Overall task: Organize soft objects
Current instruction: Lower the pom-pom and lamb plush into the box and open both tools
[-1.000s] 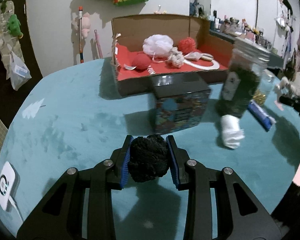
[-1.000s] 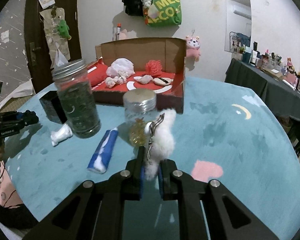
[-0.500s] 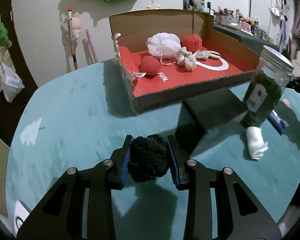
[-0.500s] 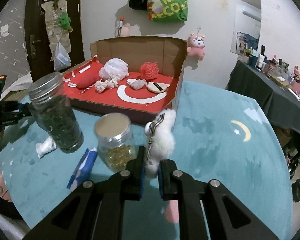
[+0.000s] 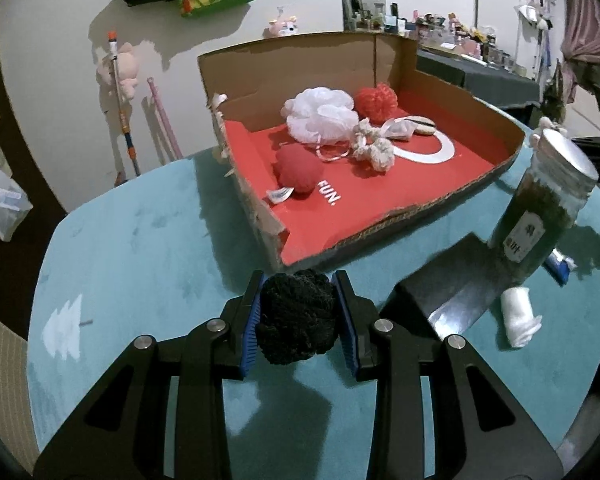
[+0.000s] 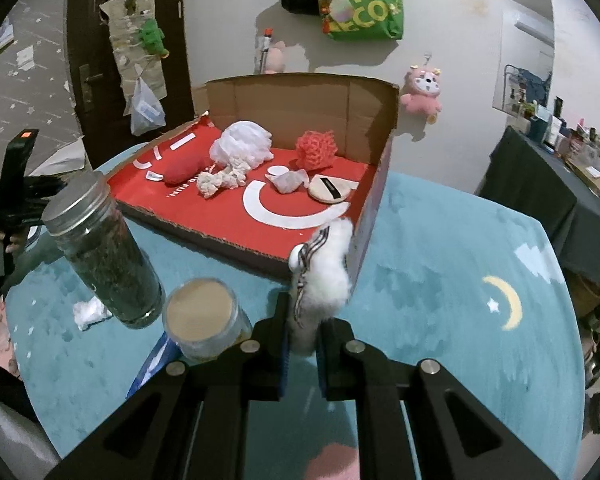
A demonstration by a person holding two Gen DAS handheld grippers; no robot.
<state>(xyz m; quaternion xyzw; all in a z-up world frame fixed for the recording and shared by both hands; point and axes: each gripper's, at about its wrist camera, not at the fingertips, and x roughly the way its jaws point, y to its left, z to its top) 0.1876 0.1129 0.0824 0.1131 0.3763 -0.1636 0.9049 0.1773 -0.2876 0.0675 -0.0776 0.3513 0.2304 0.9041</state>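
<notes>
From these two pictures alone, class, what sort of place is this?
Most likely a lived-in room at home, perhaps a bedroom. A pink plush toy and a green shopping bag hang on the wall, a side table is crowded with small bottles, and the round table wears a teal cover with a moon.

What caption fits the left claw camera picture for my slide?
Left claw squeezes a black fuzzy ball near the cardboard box of soft things.
</notes>
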